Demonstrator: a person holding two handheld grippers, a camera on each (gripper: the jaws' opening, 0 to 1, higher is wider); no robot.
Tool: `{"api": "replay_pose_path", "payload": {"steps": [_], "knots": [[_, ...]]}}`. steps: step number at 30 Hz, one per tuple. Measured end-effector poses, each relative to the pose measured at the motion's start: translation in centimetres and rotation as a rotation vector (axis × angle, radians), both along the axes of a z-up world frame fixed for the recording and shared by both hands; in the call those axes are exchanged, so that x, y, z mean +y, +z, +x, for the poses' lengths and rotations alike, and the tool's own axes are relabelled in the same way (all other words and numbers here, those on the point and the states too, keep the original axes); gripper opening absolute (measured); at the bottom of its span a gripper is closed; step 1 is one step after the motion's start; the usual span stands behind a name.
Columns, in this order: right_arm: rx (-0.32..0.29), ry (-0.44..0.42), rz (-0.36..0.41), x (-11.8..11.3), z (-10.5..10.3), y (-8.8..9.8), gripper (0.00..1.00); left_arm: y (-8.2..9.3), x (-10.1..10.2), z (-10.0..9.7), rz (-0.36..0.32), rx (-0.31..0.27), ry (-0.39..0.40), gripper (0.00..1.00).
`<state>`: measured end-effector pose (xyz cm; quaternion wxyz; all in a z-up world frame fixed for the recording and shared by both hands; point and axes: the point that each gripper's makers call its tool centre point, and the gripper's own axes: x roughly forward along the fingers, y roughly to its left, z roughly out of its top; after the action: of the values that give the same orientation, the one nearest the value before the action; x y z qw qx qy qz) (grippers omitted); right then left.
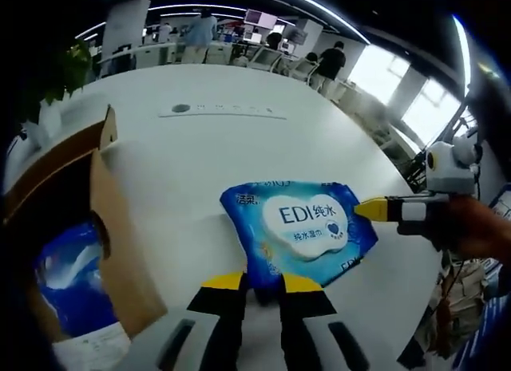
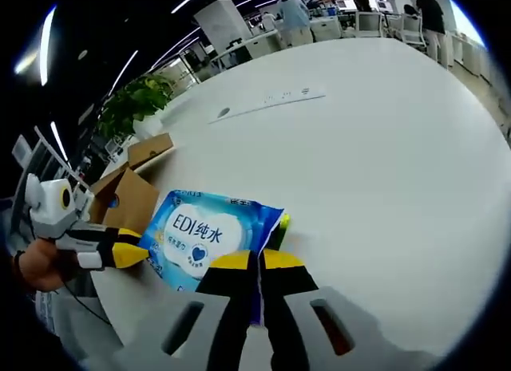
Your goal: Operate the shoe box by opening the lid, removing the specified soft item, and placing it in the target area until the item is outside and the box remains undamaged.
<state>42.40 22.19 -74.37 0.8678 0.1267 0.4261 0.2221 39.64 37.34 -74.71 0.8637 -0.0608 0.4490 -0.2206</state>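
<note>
An open-plan office is stretching out behind, with ceiling light strips, desks and a few people standing far off, and in front of it a broad white round table (image 1: pixel 239 155) is carrying everything that matters; a potted plant (image 2: pixel 132 104) is sitting at its far edge in the right gripper view. Going left to right in the left gripper view, the cardboard shoe box (image 1: pixel 120 251) is standing open at the table's near side, its brown flap tilting up and outward so the inside is exposed, and something blue and glossy is lying inside it, too cut off to name. Just beside the box, fully outside it, the blue wet wipes pack (image 1: pixel 299 231) is lying flat on the table with its label facing up. The left gripper (image 1: pixel 262 282) is pinching the pack's near edge, its yellow-tipped jaws drawn together on the wrapper, presumably to steady the soft pack while it is being settled. Further right, the right gripper (image 1: pixel 369 209) is reaching in from the side, gripped in a person's hand, its tip meeting the pack's opposite edge. In the right gripper view its own jaws (image 2: pixel 257 261) are closing together on a corner of the pack (image 2: pixel 204 235), so the floppy packet is being held at two ends, most likely to keep it from sagging or folding. The box's walls are looking intact
</note>
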Motion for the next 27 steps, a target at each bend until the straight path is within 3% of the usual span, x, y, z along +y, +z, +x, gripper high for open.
{"api": "replay_pose_path", "payload": {"steps": [10, 27], "knots": [[-0.018, -0.036, -0.031, -1.6, -0.6, 1.5, 0.0, 1.2, 0.9, -2.3, -0.073, 0.013, 0.003, 0.16], [-0.05, -0.05, -0.067, 1.0, -2.7, 3.7, 0.01, 4.2, 4.6, -4.6, -0.12, -0.047, -0.026, 0.17]]}}
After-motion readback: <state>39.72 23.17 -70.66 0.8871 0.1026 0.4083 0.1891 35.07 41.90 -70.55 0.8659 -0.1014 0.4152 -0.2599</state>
